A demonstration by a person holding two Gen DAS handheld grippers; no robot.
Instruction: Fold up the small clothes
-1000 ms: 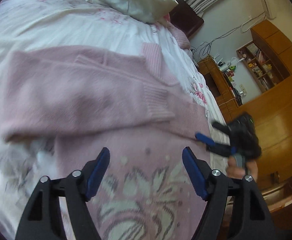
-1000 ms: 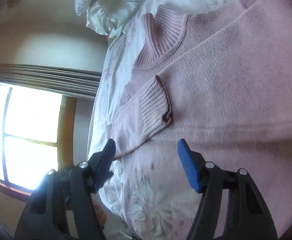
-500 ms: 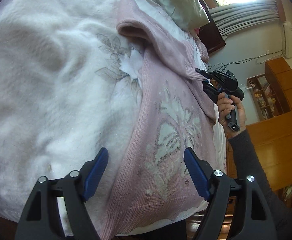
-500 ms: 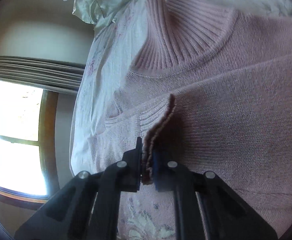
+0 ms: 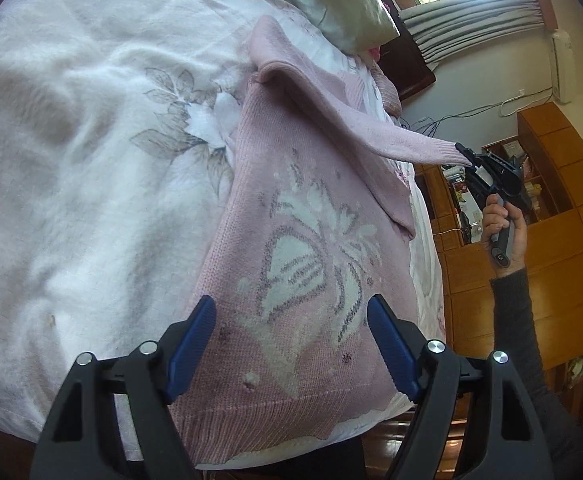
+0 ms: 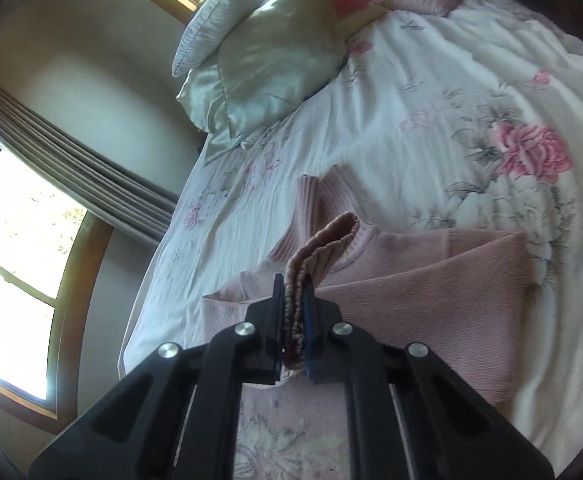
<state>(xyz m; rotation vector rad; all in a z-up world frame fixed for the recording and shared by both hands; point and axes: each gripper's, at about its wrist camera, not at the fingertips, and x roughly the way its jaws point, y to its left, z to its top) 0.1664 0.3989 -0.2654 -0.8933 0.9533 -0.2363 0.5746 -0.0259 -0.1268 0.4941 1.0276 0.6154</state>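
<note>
The pink sweater [image 5: 315, 240] lay flat on the bed [image 5: 91, 152], filling the centre of the left wrist view, its hem at the bed's near edge at the bottom of the frame and its knitted flower motif facing up. The right hand-held gripper [image 6: 293, 312] was clamped on the ribbed cuff [image 6: 323, 240], which stood up between the closed jaws at the middle of the right wrist view; in the left wrist view the sleeve [image 5: 363, 120] ran lifted and stretched from the shoulder at upper centre out to that gripper at the right edge. The left hand-held gripper [image 5: 291, 348] hung open above the hem, holding nothing, its blue pads either side of the motif's lower part. The knit looked soft, light and stretchy, with no stiffness of its own, so it would likely sag and drape wherever unsupported and could pull out of shape if tugged hard. It seemed grippy rather than slippery, and not fragile, though loose loops might snag on the pads. The thick cuff, hem and collar [image 6: 311, 200] seemed the firmest places to pinch; a hold on the single layer of the body would probably bunch the cloth.
</note>
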